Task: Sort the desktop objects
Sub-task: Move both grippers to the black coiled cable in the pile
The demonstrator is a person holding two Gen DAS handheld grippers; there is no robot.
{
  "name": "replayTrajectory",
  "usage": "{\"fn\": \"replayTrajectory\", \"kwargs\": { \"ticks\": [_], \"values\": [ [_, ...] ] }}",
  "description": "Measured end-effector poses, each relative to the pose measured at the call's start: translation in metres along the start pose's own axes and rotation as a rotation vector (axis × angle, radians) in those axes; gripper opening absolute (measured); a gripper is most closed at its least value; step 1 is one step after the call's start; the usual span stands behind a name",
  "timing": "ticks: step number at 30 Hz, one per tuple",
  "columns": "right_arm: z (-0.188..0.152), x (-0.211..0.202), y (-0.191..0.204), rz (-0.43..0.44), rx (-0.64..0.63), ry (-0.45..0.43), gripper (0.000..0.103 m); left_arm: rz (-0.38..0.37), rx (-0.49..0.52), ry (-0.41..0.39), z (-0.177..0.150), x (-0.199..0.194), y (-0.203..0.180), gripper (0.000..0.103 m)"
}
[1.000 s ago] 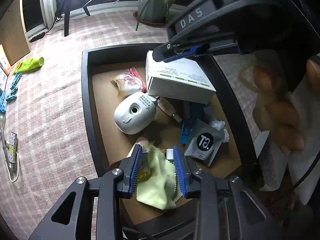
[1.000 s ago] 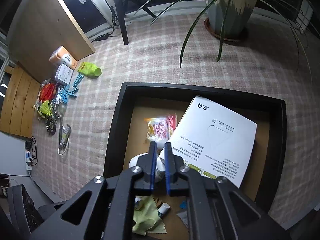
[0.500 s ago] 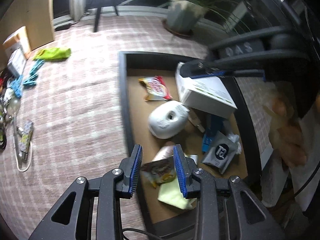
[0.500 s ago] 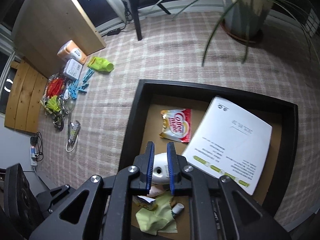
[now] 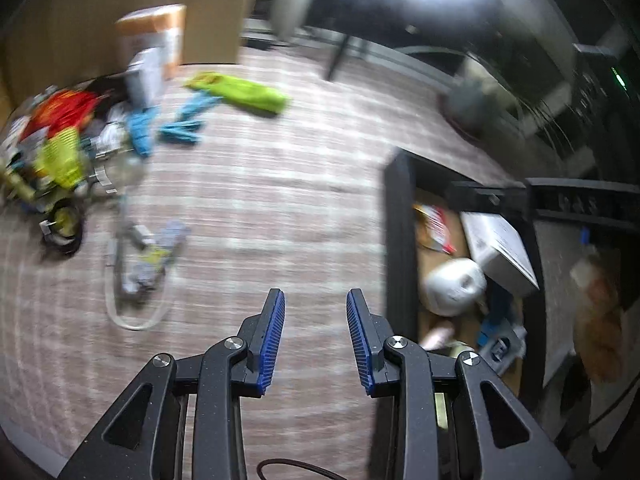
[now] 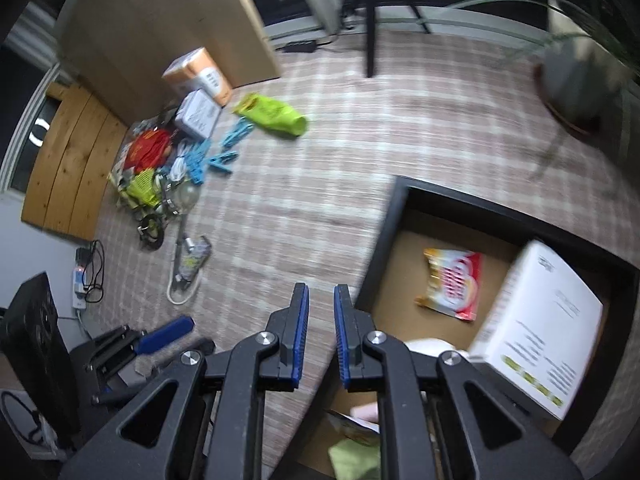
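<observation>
Black tray (image 5: 394, 240) right of empty left gripper (image 5: 316, 338)

Left gripper (image 5: 315, 338): two matte black angular fingers with triangular cut-outs; ribbed blue pads (image 5: 273, 340) line the inner faces; round silver screws at the joints; a thin black cable loops beneath. Right gripper (image 6: 321, 336): same black frame, blue pads, silver screws.

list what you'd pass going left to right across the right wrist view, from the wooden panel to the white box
wooden panel → red and yellow clutter pile → blue clothespins → lime green pouch → black tray's left wall → red snack packet → white box
</observation>
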State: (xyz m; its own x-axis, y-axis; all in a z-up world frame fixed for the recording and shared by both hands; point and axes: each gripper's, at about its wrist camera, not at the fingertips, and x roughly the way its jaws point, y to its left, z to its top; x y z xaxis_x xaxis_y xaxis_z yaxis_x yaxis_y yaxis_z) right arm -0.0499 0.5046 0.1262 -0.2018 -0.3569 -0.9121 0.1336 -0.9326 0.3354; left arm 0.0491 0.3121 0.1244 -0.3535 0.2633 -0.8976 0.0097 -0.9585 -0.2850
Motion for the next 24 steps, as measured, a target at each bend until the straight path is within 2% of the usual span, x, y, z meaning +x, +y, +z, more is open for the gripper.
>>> {"fn": "replayTrajectory", "kwargs": {
  "ticks": [5,8,15,20,24],
  "values": [
    [0.013,0.018,0.036,0.032,-0.045,0.027,0.013,0.062,-0.137,-0.026,0.007,-0.005,0.066,0.031],
    [0.021,0.029,0.062,0.062,-0.082,0.045,0.013,0.083,-0.243,-0.043,0.009,-0.009,0.109,0.031],
    [0.038,0.064,0.128,0.129,-0.155,0.105,0.013,0.115,-0.419,-0.063,0.006,-0.01,0.186,0.03],
    [0.049,0.09,0.186,0.189,-0.244,0.154,0.013,0.104,-0.486,-0.065,-0.001,-0.004,0.217,0.03],
    [0.06,0.11,0.232,0.202,-0.344,0.171,0.013,0.083,-0.515,-0.065,-0.004,0.003,0.227,0.03]
  ]
}}
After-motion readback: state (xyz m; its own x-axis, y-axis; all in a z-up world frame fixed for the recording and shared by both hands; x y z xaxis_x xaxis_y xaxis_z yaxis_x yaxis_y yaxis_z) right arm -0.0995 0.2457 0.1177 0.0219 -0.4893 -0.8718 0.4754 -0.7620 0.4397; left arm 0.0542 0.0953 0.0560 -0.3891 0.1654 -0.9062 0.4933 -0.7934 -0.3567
